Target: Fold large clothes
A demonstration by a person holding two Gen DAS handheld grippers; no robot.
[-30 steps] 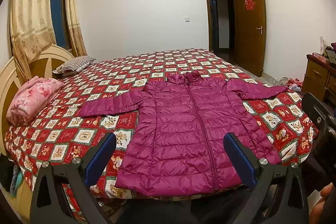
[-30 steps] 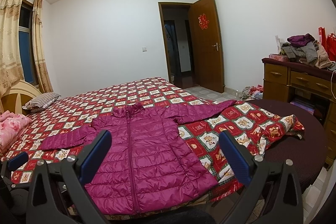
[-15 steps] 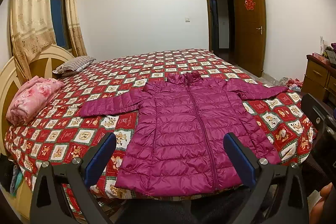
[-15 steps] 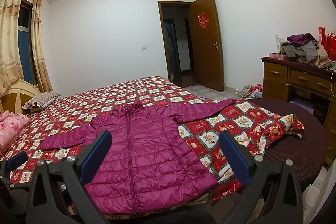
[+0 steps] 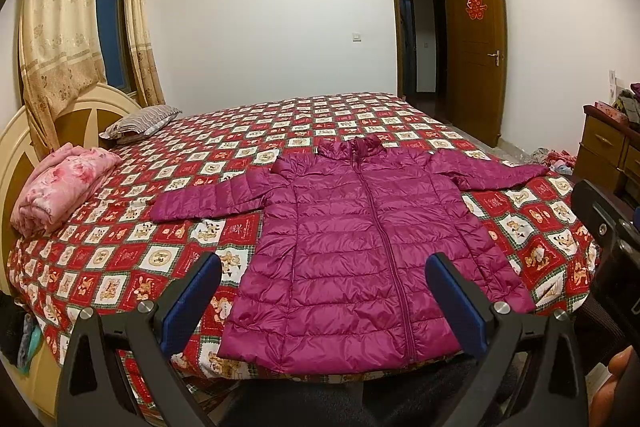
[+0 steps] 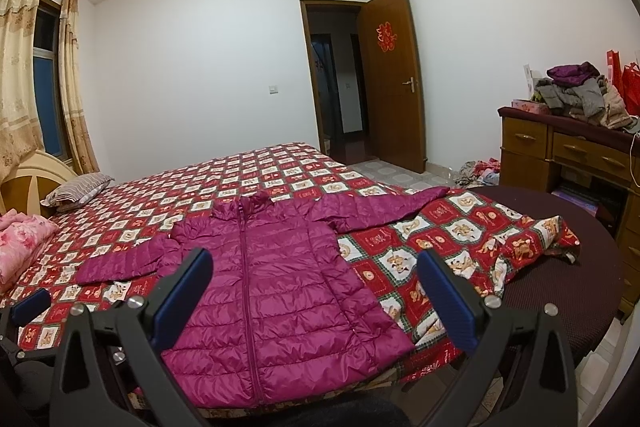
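A red double-happiness character (囍) was stuck on the open wooden door. The bedspread squares carried marks too small to read.

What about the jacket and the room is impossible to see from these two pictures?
- Jacket: its back and lining, in both views, since it lies front up on the bed.
- Jacket hem corner: right wrist view, behind the right gripper finger.
- Left gripper: empty, but the hand holding it is out of frame.
- Clothes pile on the dresser: separate garments too jumbled to count; cut off in the left wrist view.
- Room beyond the door: too dark.
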